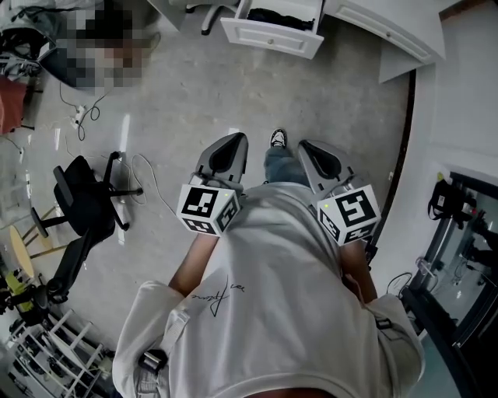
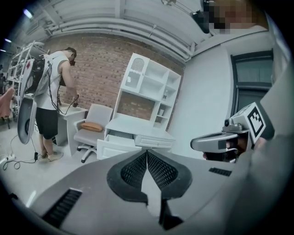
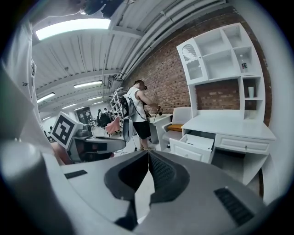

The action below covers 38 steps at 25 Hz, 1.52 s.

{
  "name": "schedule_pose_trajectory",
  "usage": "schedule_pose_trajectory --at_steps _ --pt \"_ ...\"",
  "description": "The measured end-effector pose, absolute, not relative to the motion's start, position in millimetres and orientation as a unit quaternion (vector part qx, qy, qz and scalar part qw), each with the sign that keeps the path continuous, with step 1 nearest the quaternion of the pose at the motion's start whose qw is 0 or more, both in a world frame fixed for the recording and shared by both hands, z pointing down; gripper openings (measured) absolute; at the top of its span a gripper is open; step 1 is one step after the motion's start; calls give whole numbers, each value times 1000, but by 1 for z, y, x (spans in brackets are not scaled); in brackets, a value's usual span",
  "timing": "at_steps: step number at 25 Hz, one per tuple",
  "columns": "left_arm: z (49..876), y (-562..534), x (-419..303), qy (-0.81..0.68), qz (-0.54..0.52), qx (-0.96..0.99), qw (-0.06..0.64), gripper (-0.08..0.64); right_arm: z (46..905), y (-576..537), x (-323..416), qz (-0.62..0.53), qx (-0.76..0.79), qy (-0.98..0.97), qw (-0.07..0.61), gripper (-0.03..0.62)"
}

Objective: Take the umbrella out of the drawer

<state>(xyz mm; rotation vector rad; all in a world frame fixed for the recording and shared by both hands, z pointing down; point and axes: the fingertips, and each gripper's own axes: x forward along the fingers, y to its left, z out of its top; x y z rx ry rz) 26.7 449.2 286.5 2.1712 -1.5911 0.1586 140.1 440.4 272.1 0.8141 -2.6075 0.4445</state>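
The white desk [image 1: 389,27] stands ahead across the grey floor, and its left drawer [image 1: 272,35] is pulled open. Something dark [image 1: 280,15] lies inside it; I cannot make out its shape from here. The same open drawer [image 2: 115,146] [image 3: 195,146] shows in both gripper views, still far off. My left gripper [image 1: 236,139] [image 2: 147,152] is held in front of the body with its jaws shut and nothing between them. Beside it, my right gripper [image 1: 306,144] [image 3: 148,152] is shut and empty too. Both point toward the desk.
A black office chair [image 1: 82,204] and loose cables [image 1: 148,177] are on the floor to the left. Another person [image 2: 51,98] stands at a small table beside a grey chair [image 2: 92,128], left of the desk. A metal frame [image 1: 459,249] stands at the right.
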Motion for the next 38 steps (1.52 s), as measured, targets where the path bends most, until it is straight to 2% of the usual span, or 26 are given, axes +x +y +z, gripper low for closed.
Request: schedule_pose_trajectory --at_steps 13,23,38 --pt "267 343 31 -562 80 802 185 17 290 335 156 191 323 -910 176 26" --pt "285 287 37 -560 74 800 202 17 305 280 151 202 303 -910 199 26" --pt "301 270 35 -565 69 790 227 17 300 262 139 196 278 -918 204 26"
